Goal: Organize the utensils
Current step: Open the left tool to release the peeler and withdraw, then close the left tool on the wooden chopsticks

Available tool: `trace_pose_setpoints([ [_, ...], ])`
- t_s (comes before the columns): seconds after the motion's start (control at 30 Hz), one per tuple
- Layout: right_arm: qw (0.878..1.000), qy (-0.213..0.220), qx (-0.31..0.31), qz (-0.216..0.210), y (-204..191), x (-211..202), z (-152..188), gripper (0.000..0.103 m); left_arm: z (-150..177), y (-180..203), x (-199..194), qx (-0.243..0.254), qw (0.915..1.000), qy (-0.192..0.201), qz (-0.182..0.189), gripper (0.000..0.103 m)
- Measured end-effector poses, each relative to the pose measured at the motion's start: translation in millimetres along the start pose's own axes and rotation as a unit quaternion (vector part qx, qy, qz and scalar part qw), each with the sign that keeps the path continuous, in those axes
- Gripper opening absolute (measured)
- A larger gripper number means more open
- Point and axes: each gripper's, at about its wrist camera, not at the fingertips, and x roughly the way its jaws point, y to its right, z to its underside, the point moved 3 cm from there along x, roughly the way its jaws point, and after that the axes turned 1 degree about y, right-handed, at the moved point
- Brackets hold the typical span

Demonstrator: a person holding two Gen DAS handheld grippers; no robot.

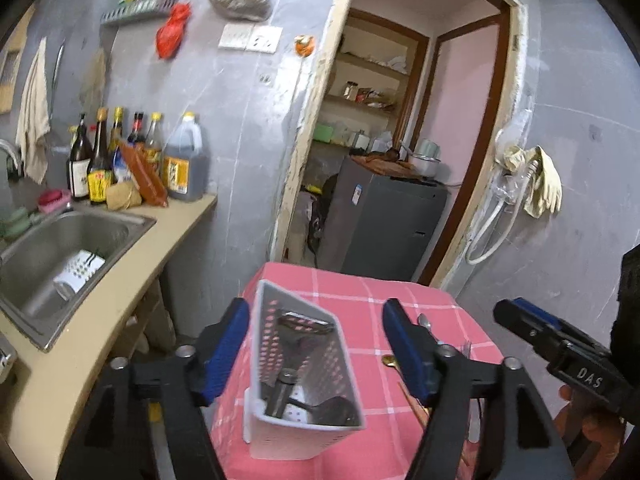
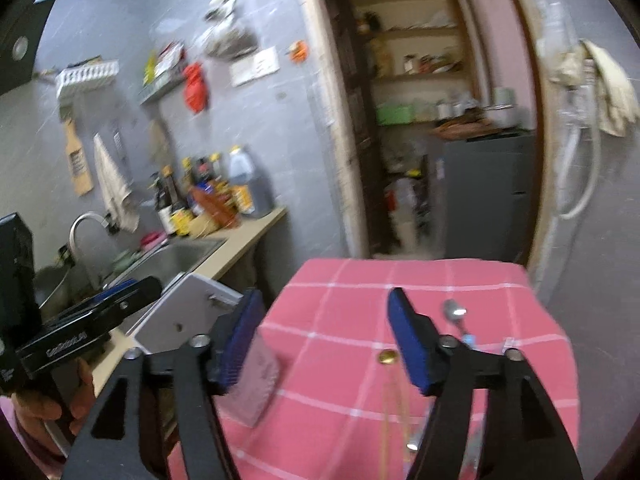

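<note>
A white perforated utensil holder (image 1: 304, 364) leans tilted on the left part of the pink checked tablecloth (image 1: 352, 292), with dark utensils inside. It sits between the blue pads of my left gripper (image 1: 316, 308), which is open, with a gap beside its right pad. My right gripper (image 2: 326, 294) is open over the cloth with nothing between its fingers. A silver spoon (image 2: 454, 312) and a gold-tipped utensil (image 2: 388, 357) lie on the cloth by its right finger. The right wrist view shows the holder (image 2: 188, 312) at left beside the left gripper (image 2: 132, 290). A hand holds the right gripper (image 1: 516, 314) at the frame's right.
A steel sink (image 1: 132, 220) in the beige counter at left holds another white perforated piece (image 1: 80, 270). Sauce bottles (image 1: 120, 152) crowd the counter's far end. Beyond the table a doorway opens onto a grey fridge (image 1: 384, 220) and shelves. Gloves (image 1: 540, 180) hang on the right wall.
</note>
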Motion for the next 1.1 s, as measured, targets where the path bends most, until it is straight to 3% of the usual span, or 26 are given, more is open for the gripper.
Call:
trace_pose_setpoints([
  [0.07, 1.000, 0.019, 0.011, 0.014, 14, -13, -1, 0.084, 0, 12, -3, 0.008, 0.9999, 0.007, 0.005, 0.079],
  [0.23, 0.998, 0.046, 0.024, 0.043, 45, -37, 0, 0.102, 4, 51, -5, 0.031, 0.9990, 0.021, 0.024, 0.094],
  [0.37, 0.996, 0.049, 0.023, 0.069, 69, -50, 6, 0.102, 10, 78, -4, 0.041, 0.9979, 0.031, 0.039, 0.103],
  [0.73, 0.995, 0.016, 0.040, 0.091, 140, -53, 30, 0.102, 46, 130, 32, 0.044, 0.9977, -0.015, 0.049, 0.103],
  [1.1, 0.995, -0.061, 0.066, 0.037, 195, -4, 62, 0.101, 93, 150, 91, 0.034, 0.9939, -0.101, 0.028, 0.103],
])
